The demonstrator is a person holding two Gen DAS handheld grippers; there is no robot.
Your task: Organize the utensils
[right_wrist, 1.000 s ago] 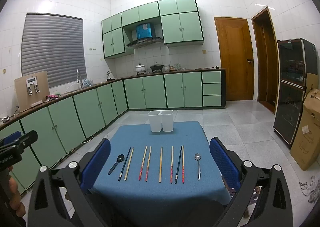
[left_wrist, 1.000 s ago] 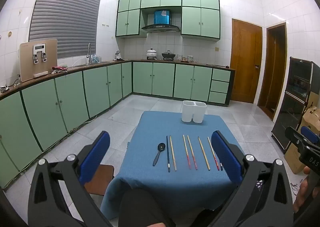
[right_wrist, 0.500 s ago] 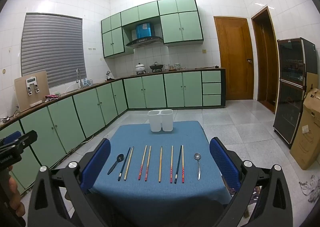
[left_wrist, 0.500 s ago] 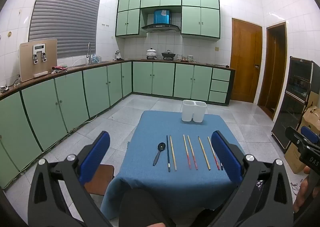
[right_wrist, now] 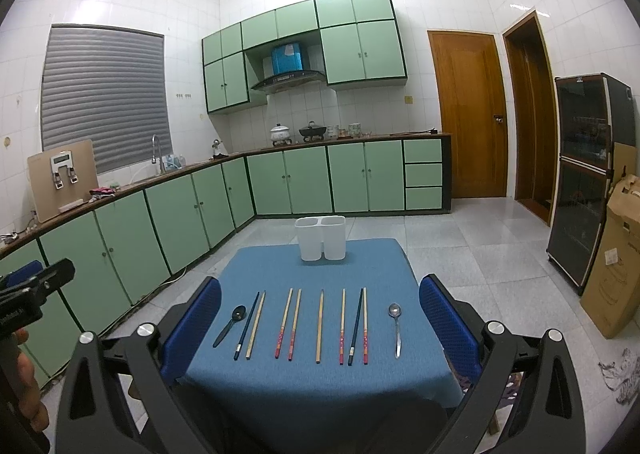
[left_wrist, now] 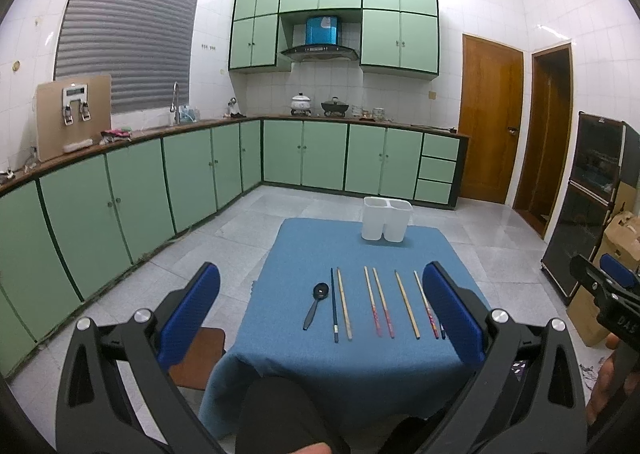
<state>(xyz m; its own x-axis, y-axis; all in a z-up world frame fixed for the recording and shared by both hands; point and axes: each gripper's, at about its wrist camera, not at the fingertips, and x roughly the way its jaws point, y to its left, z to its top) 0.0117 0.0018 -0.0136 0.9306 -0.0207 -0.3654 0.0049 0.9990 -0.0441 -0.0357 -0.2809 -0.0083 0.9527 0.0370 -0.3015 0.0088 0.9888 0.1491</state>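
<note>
Blue tablecloth (right_wrist: pixel 320 378) w/ chopsticks (right_wrist: pixel 319 326), 2 spoons; left claw (left_wrist: pixel 320 314) & right claw (right_wrist: pixel 320 318) both wide open, empty.

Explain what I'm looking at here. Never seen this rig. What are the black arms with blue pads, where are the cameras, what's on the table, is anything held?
There is no robot. A person holds a two-finger tool in each hand, and a fisheye camera on each one looks forward along its fingers. The black arms with blue pads are those fingers.

One picture is from the left tool, the other from the right tool. Each view also catches the other tool at its edge.

Both hang in front of a table with a blue cloth. On it lies a row of utensils: a black spoon at the left, chopsticks in wood, red-patterned and dark finishes in the middle, and a metal spoon at the right. At the far edge stands a white two-compartment holder.

Both tools are open and hold nothing.
</note>
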